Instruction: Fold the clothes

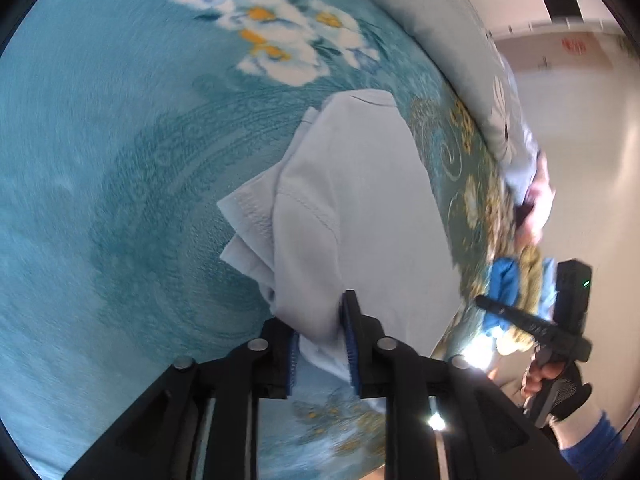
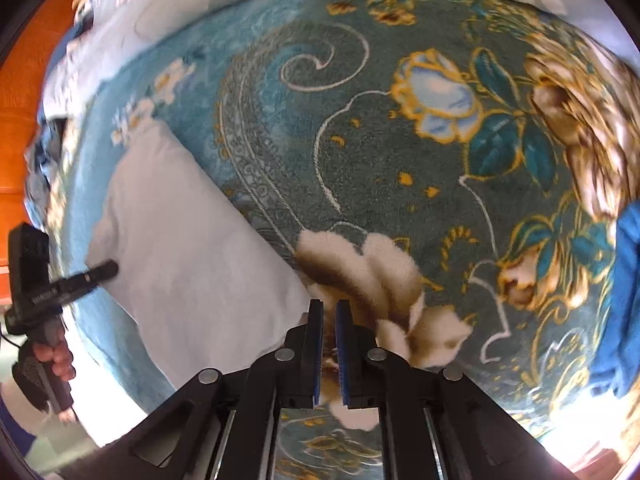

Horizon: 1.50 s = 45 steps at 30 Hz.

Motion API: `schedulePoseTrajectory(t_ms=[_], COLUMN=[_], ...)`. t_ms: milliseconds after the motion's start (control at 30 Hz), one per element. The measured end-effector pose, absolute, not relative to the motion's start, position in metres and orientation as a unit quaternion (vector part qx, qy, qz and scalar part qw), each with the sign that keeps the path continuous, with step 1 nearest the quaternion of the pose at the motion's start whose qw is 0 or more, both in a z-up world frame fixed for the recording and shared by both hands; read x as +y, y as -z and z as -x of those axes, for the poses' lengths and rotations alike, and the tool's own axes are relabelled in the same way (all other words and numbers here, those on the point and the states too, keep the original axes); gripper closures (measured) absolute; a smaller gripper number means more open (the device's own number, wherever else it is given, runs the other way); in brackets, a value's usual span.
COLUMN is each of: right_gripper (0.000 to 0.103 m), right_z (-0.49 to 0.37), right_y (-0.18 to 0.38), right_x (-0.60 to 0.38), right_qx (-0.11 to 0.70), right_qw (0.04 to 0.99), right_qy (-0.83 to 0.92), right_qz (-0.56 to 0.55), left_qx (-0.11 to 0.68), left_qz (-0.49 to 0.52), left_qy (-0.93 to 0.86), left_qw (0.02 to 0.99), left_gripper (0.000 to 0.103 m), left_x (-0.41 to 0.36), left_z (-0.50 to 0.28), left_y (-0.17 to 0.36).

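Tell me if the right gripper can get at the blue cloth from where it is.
Probably yes: the right gripper is shut and holds nothing, and only bare blanket lies between it and the blue cloth.

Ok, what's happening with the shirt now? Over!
Left hand-held gripper clamped on white shirt. Right hand-held gripper shut, empty. Shirt part-folded on floral blanket. Nothing blocking.

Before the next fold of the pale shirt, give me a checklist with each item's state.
1. left gripper has the shirt between its pads: ok.
2. right gripper empty, nearly shut: ok.
3. Shirt lies flat on the floral blanket: not ok, bunched by the sleeve.
4. Right gripper clear of the shirt: ok, blanket under it.
5. blue garment clear of the shirt: ok.
6. Grip firmness: cannot tell.
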State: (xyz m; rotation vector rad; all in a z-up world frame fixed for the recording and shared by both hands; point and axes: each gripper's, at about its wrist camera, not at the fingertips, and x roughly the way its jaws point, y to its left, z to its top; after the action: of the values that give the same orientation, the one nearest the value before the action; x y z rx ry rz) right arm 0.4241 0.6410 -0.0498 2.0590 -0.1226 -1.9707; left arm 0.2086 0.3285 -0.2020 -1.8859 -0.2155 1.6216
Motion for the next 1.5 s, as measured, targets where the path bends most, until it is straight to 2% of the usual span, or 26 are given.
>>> schedulePoseTrajectory(t_ms=[133,167,233,267,300,333,400,567,867,1033,1133,1200,1267,1400,1500], right_gripper=[0.095,0.094,0.085,0.073,0.06,0.054,0.047,0.04,0.038,0.038,0.042,0.054,0.058,0.077,0.08], right_z=[-0.448,-0.452,-0.467,-0.474,-0.481,-0.487,-0.497,-0.507,-0.511,-0.512,-0.511,-0.511,-0.512,-0.515,-0.514], right_y=[0.049,0.053,0.06,0.062,0.065,0.07,0.08,0.095,0.108,0.108,0.11,0.111,0.112,0.112,0.112], right_x=[0.637,0.626,0.614,0.614,0.613,0.607,0.596,0.59,0.585,0.583,0.58,0.582,0.586,0.592,0.593], right_qx=[-0.112,-0.133,-0.179,-0.194,-0.209,-0.219,-0.24,-0.295,-0.348,-0.363,-0.374,-0.387,-0.399,-0.403,-0.397], right_qw=[0.128,0.124,0.114,0.108,0.103,0.096,0.087,0.058,0.032,0.036,0.042,0.042,0.039,0.037,0.043], right_qy=[0.698,0.699,0.698,0.696,0.695,0.693,0.688,0.682,0.683,0.682,0.679,0.676,0.672,0.667,0.666], right_qz=[-0.696,-0.692,-0.684,-0.683,-0.681,-0.68,-0.679,-0.667,-0.642,-0.634,-0.63,-0.626,-0.623,-0.625,-0.63], left_qx=[-0.049,-0.04,-0.013,0.0,0.01,0.02,0.043,0.102,0.158,0.141,0.11,0.111,0.119,0.095,0.085], left_qz=[0.712,0.709,0.701,0.696,0.69,0.686,0.684,0.685,0.71,0.725,0.741,0.742,0.741,0.75,0.754], left_qy=[-0.618,-0.621,-0.63,-0.634,-0.64,-0.642,-0.638,-0.61,-0.533,-0.514,-0.498,-0.489,-0.485,-0.484,-0.49], left_qw=[0.33,0.331,0.335,0.336,0.338,0.342,0.351,0.384,0.432,0.437,0.437,0.444,0.449,0.441,0.429], left_gripper=[0.038,0.033,0.029,0.019,0.015,0.009,0.009,0.009,0.009,0.01,0.01,0.01,0.01,0.011,0.011], left_x=[0.328,0.326,0.321,0.319,0.316,0.316,0.323,0.351,0.388,0.39,0.387,0.389,0.392,0.392,0.389], left_z=[-0.202,-0.2,-0.194,-0.191,-0.185,-0.179,-0.166,-0.143,-0.141,-0.138,-0.135,-0.138,-0.142,-0.138,-0.137], left_y=[0.184,0.18,0.17,0.166,0.163,0.162,0.166,0.185,0.225,0.229,0.23,0.23,0.23,0.229,0.231])
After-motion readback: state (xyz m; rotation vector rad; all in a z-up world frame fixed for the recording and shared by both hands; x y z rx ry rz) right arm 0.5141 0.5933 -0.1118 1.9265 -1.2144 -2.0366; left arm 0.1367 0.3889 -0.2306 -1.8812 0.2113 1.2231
